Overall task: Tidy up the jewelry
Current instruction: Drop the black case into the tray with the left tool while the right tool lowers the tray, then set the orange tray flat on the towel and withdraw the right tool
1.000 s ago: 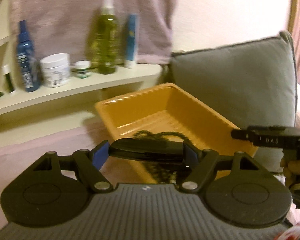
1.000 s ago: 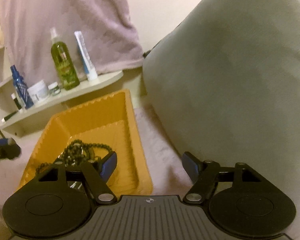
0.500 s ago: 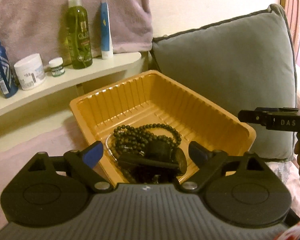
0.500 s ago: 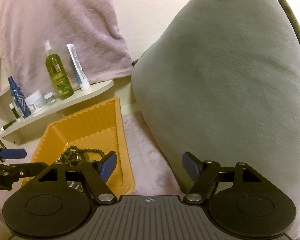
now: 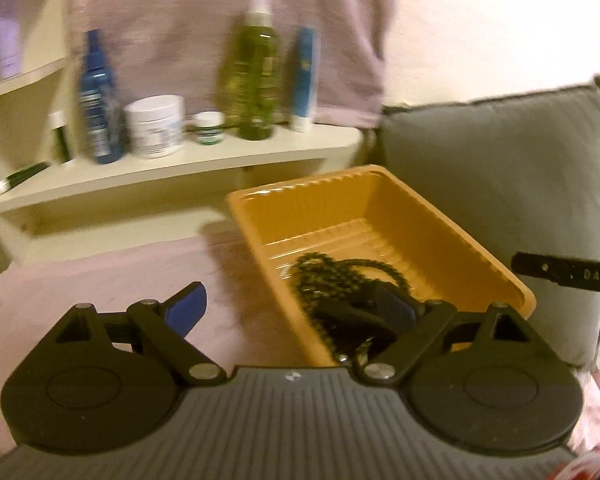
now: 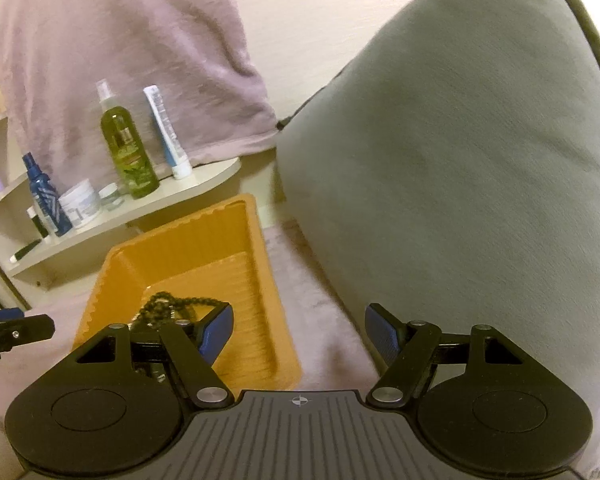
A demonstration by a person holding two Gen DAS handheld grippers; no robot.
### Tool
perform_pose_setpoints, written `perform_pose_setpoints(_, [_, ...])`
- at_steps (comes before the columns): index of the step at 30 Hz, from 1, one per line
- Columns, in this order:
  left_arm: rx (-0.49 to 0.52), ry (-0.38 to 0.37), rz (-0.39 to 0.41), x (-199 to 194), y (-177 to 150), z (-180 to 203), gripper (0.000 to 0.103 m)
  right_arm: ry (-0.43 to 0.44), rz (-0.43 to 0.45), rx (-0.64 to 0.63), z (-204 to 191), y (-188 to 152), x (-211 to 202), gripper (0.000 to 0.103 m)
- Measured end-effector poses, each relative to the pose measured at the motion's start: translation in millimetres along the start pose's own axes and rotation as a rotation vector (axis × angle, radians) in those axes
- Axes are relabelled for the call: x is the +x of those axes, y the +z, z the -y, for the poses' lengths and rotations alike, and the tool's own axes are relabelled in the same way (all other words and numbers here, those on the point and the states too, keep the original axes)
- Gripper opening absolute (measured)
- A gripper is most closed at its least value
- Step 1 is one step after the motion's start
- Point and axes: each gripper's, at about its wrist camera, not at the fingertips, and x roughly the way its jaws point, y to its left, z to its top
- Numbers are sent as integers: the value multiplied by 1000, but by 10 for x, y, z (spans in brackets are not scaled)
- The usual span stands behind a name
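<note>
An orange plastic tray [image 5: 452, 236] sits on a pink cloth surface, also in the right wrist view [image 6: 204, 236]. Inside lie a black bead necklace [image 5: 340, 276] and a black oblong object [image 5: 356, 314]; the beads also show in the right wrist view [image 6: 168, 308]. My left gripper [image 5: 296, 308] is open and empty, above the tray's near left rim. My right gripper [image 6: 300, 328] is open and empty, to the right of the tray over the cloth. Its tip shows at the right edge of the left wrist view [image 5: 560, 272].
A grey cushion [image 6: 460, 160] stands right of the tray, also in the left wrist view [image 5: 500, 184]. A cream shelf [image 5: 172, 168] behind holds a green spray bottle [image 5: 256, 68], blue bottle [image 5: 98, 96], white jar [image 5: 154, 126] and tube [image 5: 304, 80]. A pink towel [image 6: 112, 40] hangs above.
My left gripper held the black oblong object, opened and let it drop into the tray, then shifted left. My right gripper drew back slightly, still open.
</note>
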Motion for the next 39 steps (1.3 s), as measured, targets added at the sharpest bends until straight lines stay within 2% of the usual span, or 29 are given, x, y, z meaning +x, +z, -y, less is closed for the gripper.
perform_pose_setpoints(5, [-76,73,8,-266,-67,-111,102,35,-49,-21,-248,40,-97,79])
perform_pose_setpoints(7, [-108,83,5,-372,-106,-156,102,53,-67,-41,-382,36,-160,83])
perform_pose_setpoints(9, [-128,86,-5,-471,-161,-191,102,79,-85,-63,-514,26,-221,90])
perform_pose_setpoints(11, [-147,99,-15,-564,-228,-230,103,95,-100,-88,-656,-5,-292,92])
perform_pose_setpoints(16, [-195,133,-35,-794,-399,-345,103,134,-152,-153,-971,-134,-401,93])
perform_pose_setpoints(21, [-247,165,-67,-1014,-524,-423,103,127,-193,-178,-1125,-259,-452,93])
perform_pose_setpoints(26, [-254,193,-93,-1167,-624,-423,102,137,-234,-188,-1205,-385,-531,93])
perform_pose_setpoints(39, [-251,216,-137,-1340,-747,-284,102,108,-268,-212,-1289,-526,-641,93])
